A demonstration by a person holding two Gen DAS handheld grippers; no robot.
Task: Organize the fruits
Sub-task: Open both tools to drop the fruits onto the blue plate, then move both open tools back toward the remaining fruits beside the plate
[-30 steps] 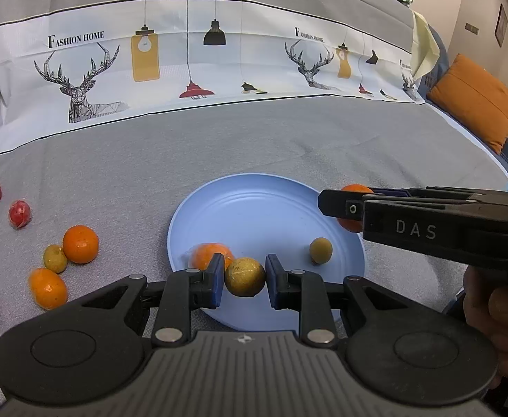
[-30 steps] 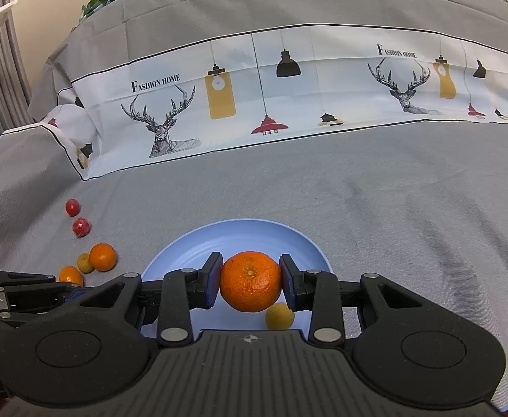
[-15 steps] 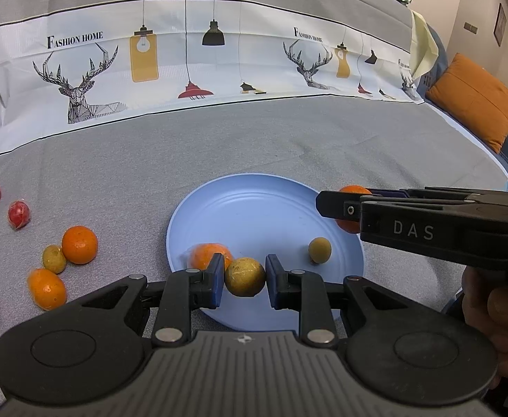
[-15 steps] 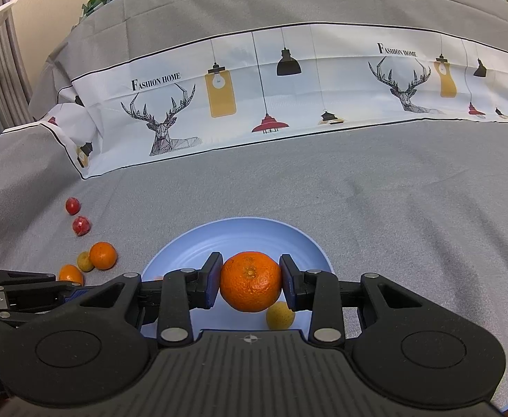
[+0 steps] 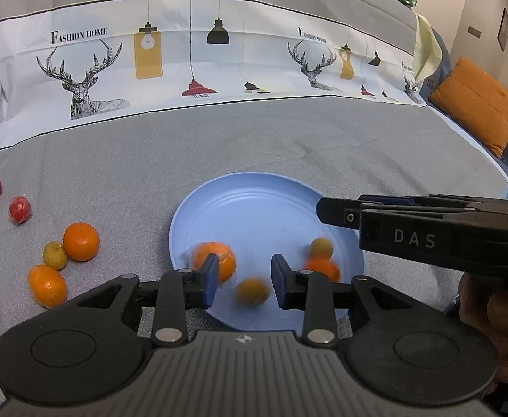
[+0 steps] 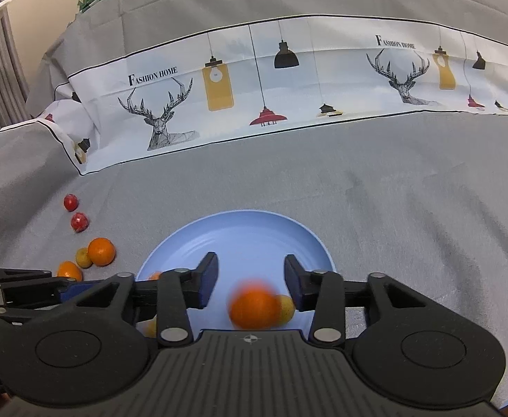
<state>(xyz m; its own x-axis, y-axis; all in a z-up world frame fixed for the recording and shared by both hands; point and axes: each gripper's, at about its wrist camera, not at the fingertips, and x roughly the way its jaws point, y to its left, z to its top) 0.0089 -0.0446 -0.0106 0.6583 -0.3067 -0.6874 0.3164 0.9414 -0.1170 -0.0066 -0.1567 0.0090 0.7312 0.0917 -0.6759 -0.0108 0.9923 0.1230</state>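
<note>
A blue plate (image 5: 254,215) lies on the grey cloth. My left gripper (image 5: 243,278) hangs over its near rim with its jaws opening; a small yellow-brown fruit (image 5: 252,291), blurred, drops free between the pads onto the plate. A wrapped orange (image 5: 214,260) and another small yellow fruit (image 5: 321,247) lie in the plate. My right gripper (image 6: 250,278) is also opening above the plate (image 6: 247,236), and a blurred tangerine (image 6: 254,307) falls from it beside a small yellow fruit (image 6: 287,307). From the left wrist view the right gripper (image 5: 330,210) reaches in from the right.
Loose fruit lies left of the plate: two oranges (image 5: 81,241), small yellow fruits (image 5: 55,255) and two red ones (image 5: 19,210). A printed cloth band (image 5: 184,62) runs along the back. An orange cushion (image 5: 476,104) sits far right. A hand (image 5: 490,305) holds the right gripper.
Both grippers' jaws have widened. The small yellow-brown fruit has left the left pads and the tangerine has left the right pads; both have dropped lower toward the plate. Neither hand has moved.
</note>
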